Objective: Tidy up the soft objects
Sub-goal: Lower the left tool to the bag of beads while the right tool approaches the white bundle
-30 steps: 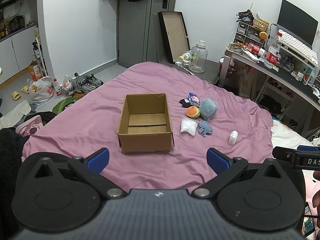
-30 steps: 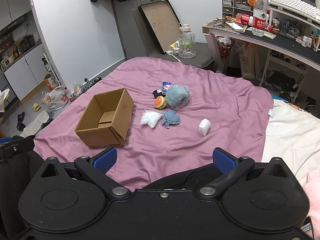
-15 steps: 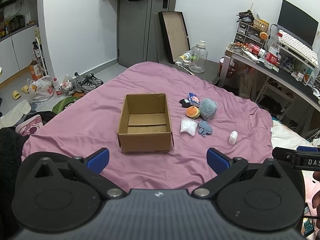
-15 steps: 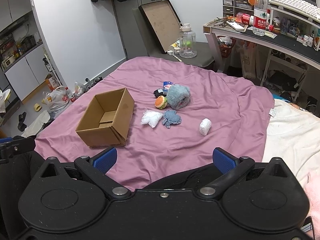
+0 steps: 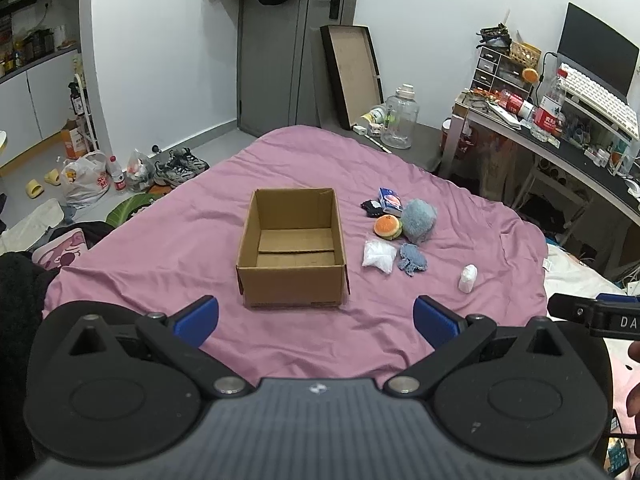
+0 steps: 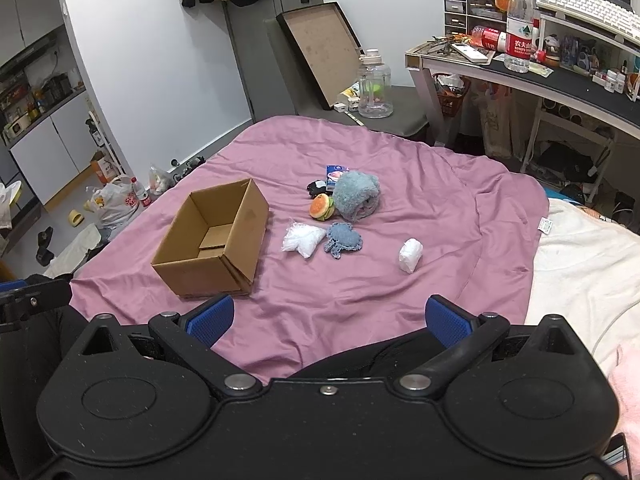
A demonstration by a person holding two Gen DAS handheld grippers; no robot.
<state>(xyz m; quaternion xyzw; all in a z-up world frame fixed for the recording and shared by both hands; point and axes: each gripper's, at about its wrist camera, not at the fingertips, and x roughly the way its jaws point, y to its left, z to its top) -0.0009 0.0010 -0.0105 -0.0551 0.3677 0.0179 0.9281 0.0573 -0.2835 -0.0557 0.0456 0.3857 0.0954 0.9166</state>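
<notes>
Change over the last second: almost none. Right-wrist view has crept slightly nearer the bed; left-wrist view holds the same framing. Nothing on the bed has shifted. Judgement: task not started, approach only.

Bed [image 5: 168, 248]: purple sheet, soft, creased.

Box [image 5: 292, 246]: brown cardboard, rectangular, top open, nothing inside; at 12 o'clock from the left tongs [image 5: 316, 316].

Soft things lie in a loose cluster at 3 o'clock of the box, well apart from both tongs:
- fuzzy blue bundle [image 6: 355, 196], rounded, plush.
- white crinkly bag [image 6: 302, 239], limp.
- blue knitted piece [image 6: 344, 240], flat, lacy edge.
- burger toy [image 6: 321, 207], round, orange and tan.
- small white wad [image 6: 410, 255], alone at 3 o'clock of the cluster.

Left tongs: spread wide, holding nothing. Right tongs [image 6: 330, 316]: likewise released, bare.
</notes>
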